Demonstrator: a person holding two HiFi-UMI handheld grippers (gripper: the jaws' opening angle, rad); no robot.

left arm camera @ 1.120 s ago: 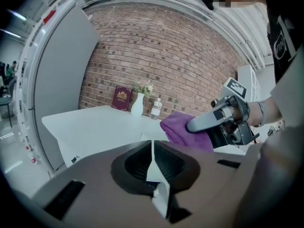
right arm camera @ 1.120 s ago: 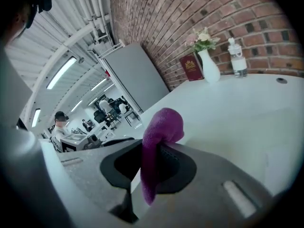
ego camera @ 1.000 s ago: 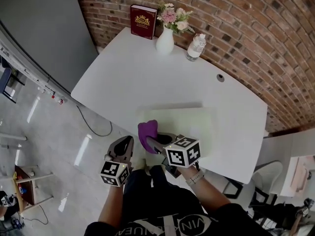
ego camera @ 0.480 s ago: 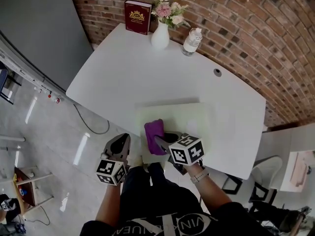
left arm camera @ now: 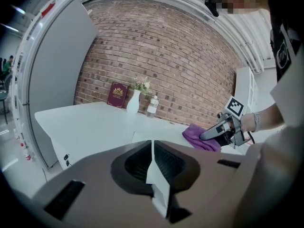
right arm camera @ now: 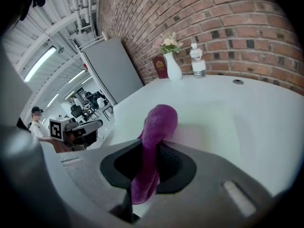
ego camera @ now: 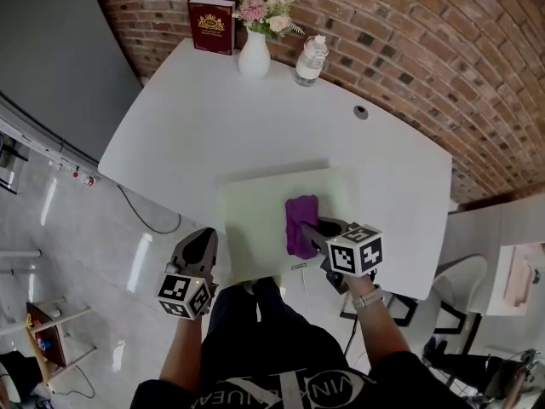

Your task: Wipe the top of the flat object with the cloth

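Note:
A pale green flat board (ego camera: pixel 254 211) lies at the near side of the white table (ego camera: pixel 213 118). A purple cloth (ego camera: pixel 301 222) rests on the board's right half, and my right gripper (ego camera: pixel 311 228) is shut on it. In the right gripper view the cloth (right arm camera: pixel 158 127) sticks up between the jaws of the right gripper (right arm camera: pixel 151 152), over the board (right arm camera: pixel 209 122). My left gripper (ego camera: pixel 198 247) hovers shut and empty just off the table's front left edge. In the left gripper view its jaws (left arm camera: pixel 152 148) meet, and the cloth (left arm camera: pixel 200 137) shows at the right.
At the table's far edge, against the brick wall, stand a red book (ego camera: pixel 211 24), a white vase of flowers (ego camera: pixel 254 54) and a water bottle (ego camera: pixel 311 60). A cable hole (ego camera: pixel 361 112) sits in the tabletop. A cable (ego camera: pixel 145 216) trails on the floor at the left.
My right gripper has slid the purple cloth from the board's near left corner rightwards across its top. The left gripper has stayed put.

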